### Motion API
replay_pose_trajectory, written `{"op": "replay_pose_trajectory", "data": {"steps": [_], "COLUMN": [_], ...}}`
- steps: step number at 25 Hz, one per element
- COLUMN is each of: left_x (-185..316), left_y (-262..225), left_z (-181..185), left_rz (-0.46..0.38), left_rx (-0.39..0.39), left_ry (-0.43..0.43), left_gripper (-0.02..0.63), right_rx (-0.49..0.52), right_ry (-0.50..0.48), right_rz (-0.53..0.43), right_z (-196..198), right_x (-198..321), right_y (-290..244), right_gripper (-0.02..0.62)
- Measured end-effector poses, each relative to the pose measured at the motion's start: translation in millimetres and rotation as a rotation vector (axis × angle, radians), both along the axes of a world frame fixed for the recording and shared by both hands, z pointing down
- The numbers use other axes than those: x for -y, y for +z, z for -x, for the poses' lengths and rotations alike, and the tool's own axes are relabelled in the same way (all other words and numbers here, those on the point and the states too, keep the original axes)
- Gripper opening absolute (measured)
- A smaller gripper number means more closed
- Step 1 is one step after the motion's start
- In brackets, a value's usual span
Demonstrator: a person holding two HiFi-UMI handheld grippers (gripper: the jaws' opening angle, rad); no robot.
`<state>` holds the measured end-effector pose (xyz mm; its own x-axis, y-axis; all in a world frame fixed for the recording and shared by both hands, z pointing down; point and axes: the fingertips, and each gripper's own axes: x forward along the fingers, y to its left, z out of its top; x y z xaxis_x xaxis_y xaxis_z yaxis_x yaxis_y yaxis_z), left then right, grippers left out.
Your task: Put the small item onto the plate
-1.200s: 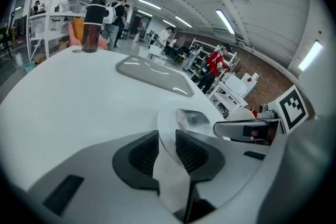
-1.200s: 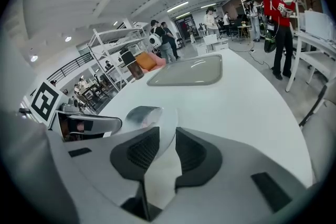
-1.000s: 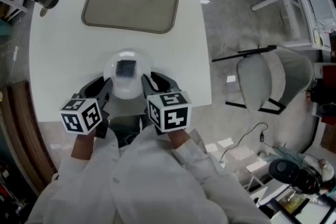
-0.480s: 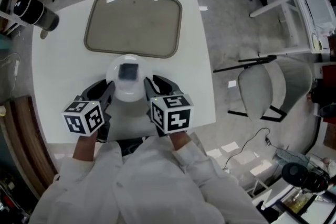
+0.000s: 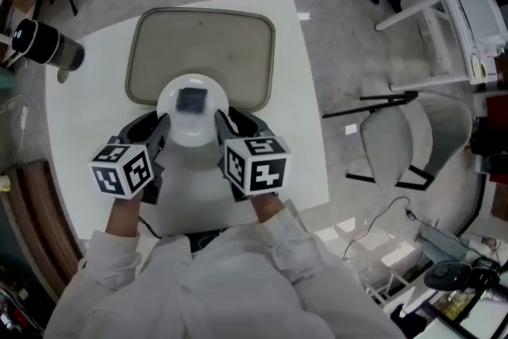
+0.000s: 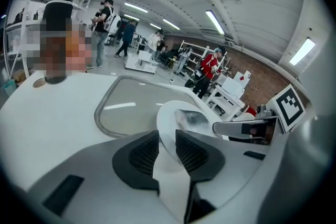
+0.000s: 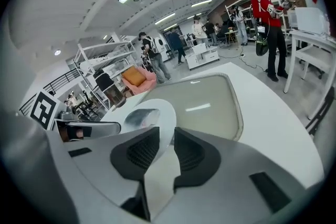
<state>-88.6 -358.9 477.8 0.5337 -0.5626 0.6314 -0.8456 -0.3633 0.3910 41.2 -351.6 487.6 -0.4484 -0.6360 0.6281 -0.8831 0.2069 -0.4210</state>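
Head view, nearest first: two white sleeves, then two grippers, one per hand. Left gripper (image 5: 163, 125) clamped on the left rim of the one white plate (image 5: 178, 131), right gripper (image 5: 221, 123) clamped on the opposite rim, probably gripped from both sides to keep it level and stop its load sliding. Same in each gripper view, with the rim wedged between dark pads (image 6: 144, 152). One small item (image 5: 191, 100), dark and squarish, already lying near the plate's middle. Beyond, overlapped by the plate's far edge, one tan tray (image 5: 238, 52) on one white table (image 5: 87, 115). Farthest left, one black cylinder (image 5: 48, 45).
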Motion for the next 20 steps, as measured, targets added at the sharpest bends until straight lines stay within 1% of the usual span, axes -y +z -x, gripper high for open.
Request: {"op": "replay_pose_trajectory", "data": {"steps": [4, 9, 16, 20], "left_x": [29.8, 60.6, 97.4, 110.2], "left_y": [0.4, 10.1, 20.4, 25.1], "left_z": [-3.5, -3.2, -1.7, -3.6], "left_rz": [-0.023, -0.009, -0.019, -0.031], "left_rx": [-0.002, -0.024, -0.040, -0.045], "left_ry": [0.006, -0.021, -0.006, -0.006], "left_gripper": [0.104, 0.104, 0.104, 0.104], "right_rx": [-0.005, -0.029, -0.026, -0.032], "right_ry": [0.020, 0.024, 0.052, 0.066], "right_rz": [-0.018, -0.020, 0.004, 0.019], "right_z": [-3.5, -3.7, -1.1, -2.0], "right_x": [29.9, 63.5, 89.0, 101.7], "right_y": [1.2, 6.8, 22.6, 33.0], "right_gripper": [0.091, 0.091, 0.091, 0.091]}}
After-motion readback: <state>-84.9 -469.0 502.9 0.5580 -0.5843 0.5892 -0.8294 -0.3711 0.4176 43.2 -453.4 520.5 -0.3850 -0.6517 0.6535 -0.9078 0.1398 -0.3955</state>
